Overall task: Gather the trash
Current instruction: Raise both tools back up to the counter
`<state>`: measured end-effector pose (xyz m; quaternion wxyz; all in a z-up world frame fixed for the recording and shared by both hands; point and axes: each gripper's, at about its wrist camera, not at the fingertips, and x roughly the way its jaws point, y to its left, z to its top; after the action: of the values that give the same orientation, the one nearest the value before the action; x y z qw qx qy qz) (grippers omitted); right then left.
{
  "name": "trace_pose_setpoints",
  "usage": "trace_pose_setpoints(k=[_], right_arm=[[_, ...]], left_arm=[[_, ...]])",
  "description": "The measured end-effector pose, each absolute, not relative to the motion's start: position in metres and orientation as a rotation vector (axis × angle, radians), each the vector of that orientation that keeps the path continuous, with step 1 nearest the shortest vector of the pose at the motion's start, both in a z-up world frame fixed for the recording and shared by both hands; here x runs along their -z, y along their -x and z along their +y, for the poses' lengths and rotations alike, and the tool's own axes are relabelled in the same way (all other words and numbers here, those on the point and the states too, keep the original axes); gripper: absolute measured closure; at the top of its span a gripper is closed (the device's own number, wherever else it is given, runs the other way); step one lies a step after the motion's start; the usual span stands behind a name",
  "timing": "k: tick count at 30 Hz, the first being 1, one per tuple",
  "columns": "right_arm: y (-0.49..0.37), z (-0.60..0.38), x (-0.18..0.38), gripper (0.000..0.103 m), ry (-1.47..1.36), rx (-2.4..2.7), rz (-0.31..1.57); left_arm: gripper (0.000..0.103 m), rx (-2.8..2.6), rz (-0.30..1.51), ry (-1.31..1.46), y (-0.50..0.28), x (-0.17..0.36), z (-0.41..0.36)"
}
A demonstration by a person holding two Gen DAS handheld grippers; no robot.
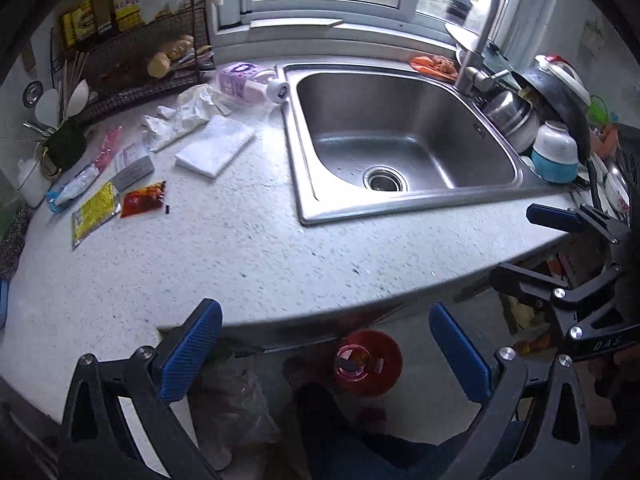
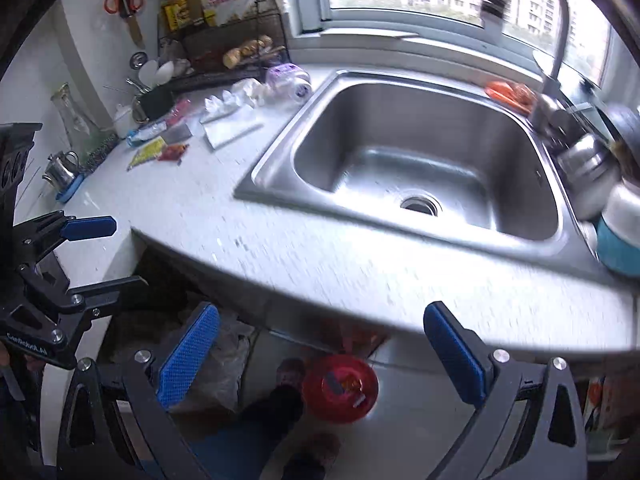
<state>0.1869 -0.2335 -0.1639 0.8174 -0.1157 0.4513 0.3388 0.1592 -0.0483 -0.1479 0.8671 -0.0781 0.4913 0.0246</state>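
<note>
Trash lies on the left of the speckled countertop (image 1: 248, 248): a yellow sachet (image 1: 95, 208), a red sachet (image 1: 143, 199), a blue-white wrapper (image 1: 72, 190), a pink wrapper (image 1: 108, 150), a grey packet (image 1: 134, 164), crumpled tissue (image 1: 188, 114), a folded white napkin (image 1: 216, 146) and a purple bottle on its side (image 1: 250, 82). A red bin (image 1: 368, 362) stands on the floor below the counter edge, with a few wrappers in it; it also shows in the right wrist view (image 2: 340, 388). My left gripper (image 1: 326, 354) is open and empty above the bin. My right gripper (image 2: 320, 354) is open and empty.
A steel sink (image 1: 400, 136) with a faucet (image 1: 480, 32) fills the counter's right. Stacked pots and bowls (image 1: 552, 140) crowd its right side. A wire rack (image 1: 144, 52) and utensil holder (image 1: 64, 140) stand at the back left. A plastic bag (image 1: 236, 404) hangs under the counter.
</note>
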Motion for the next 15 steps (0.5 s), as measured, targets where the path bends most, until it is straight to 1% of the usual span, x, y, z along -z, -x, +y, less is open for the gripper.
trace_pose_setpoints(k=[6, 15], right_arm=[[-0.219, -0.164, 0.14, 0.001, 0.293, -0.8, 0.947], [-0.256, -0.049, 0.126, 0.001, 0.365, -0.941, 0.924]], left_arm=[[0.0, -0.077, 1.008, 0.182, -0.185, 0.131, 0.017], [0.0, -0.192, 0.998, 0.222, -0.201, 0.128, 0.129]])
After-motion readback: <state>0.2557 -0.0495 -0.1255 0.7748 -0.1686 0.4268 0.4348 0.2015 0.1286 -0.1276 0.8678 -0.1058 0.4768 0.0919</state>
